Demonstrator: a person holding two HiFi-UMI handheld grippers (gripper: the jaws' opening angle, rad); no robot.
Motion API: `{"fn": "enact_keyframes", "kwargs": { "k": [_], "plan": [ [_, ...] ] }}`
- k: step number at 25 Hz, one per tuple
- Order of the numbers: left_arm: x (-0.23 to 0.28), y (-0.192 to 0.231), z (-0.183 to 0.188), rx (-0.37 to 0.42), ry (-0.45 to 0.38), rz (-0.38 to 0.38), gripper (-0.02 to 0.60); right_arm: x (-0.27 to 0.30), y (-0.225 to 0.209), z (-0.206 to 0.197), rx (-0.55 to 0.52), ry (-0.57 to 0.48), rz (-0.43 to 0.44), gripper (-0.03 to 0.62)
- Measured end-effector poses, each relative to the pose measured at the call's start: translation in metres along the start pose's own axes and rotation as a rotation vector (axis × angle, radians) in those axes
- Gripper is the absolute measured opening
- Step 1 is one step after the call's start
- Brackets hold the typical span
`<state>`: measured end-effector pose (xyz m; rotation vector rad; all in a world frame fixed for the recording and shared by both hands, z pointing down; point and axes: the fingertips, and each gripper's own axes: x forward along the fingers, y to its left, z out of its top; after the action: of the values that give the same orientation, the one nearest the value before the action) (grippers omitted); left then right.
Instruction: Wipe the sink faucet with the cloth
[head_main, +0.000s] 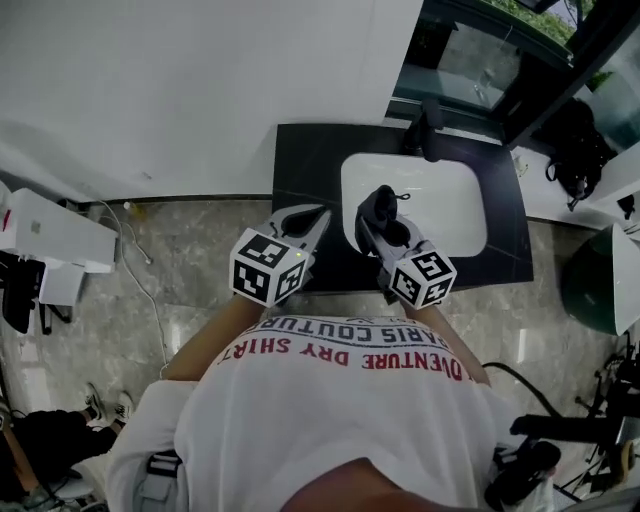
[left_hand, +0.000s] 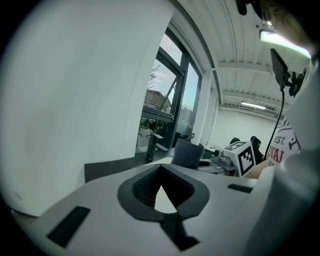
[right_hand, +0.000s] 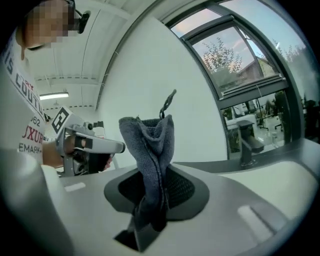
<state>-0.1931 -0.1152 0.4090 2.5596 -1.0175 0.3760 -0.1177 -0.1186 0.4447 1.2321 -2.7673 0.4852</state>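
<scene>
The right tool (head_main: 372, 228) is clenched on the cloth (right_hand: 150, 145). The grey towelling is pinched low between the jaws, and its bunched top stands up above them with a small loop at the crest. The left tool (left_hand: 160, 170) has its jaws brought together at the tips with nothing between them. It hangs just beside the right one, over the near edge of the dark bench (head_main: 300, 160).

Beyond the right tool lies the white sink (head_main: 450, 215), and at its far rim, by the window, stands the dark faucet (right_hand: 246, 142). The cloth is well apart from the faucet, with the whole basin between them.

By my reading, only the grasp on the cloth is done. No wiping has begun, so the reach across the basin and all the rubbing of the faucet are left.
</scene>
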Motion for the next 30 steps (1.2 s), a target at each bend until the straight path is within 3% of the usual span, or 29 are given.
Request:
{"fn": "enact_keyframes", "kwargs": {
  "k": [4,7,12,19,24,30],
  "plan": [
    [-0.009,0.082,0.008,-0.013,0.035,-0.068,0.002,0.061,0.02,-0.004,0.033,0.027,-0.072,0.08],
    [0.006,0.107,0.007,-0.01,0.071,-0.134,0.001,0.078,0.012,-0.005,0.062,0.025,-0.149,0.08],
    [0.058,0.088,0.007,0.027,0.138,-0.272,0.001,0.069,-0.027,-0.004,0.082,0.011,-0.275,0.08],
    [0.098,0.06,0.015,0.073,0.182,-0.38,0.002,0.058,-0.075,0.003,0.089,-0.024,-0.384,0.08],
    [0.132,0.087,0.019,0.079,0.229,-0.446,0.001,0.084,-0.111,0.007,0.102,-0.018,-0.48,0.08],
    [0.165,0.13,0.02,0.133,0.275,-0.528,0.001,0.121,-0.172,0.009,0.058,0.06,-0.617,0.08]
  ]
}}
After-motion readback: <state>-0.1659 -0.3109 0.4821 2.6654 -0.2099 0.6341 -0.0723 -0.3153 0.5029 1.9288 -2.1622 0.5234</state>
